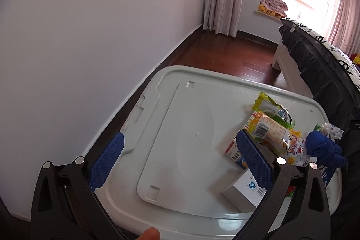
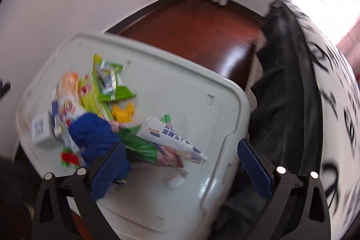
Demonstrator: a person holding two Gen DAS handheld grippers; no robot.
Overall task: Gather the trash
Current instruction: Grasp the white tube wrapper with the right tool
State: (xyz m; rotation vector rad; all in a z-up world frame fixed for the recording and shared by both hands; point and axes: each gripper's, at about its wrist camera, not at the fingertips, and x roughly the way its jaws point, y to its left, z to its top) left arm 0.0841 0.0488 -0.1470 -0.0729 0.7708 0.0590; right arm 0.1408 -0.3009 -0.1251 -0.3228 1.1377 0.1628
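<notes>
A barcode shows on the orange snack wrapper [image 1: 270, 132]; the bedspread [image 1: 326, 44] bears interlocked-C logos.

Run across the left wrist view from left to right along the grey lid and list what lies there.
Left gripper's left finger pad → bare grey lid → its right finger pad → orange snack packet with barcode → blue bundle.
</notes>
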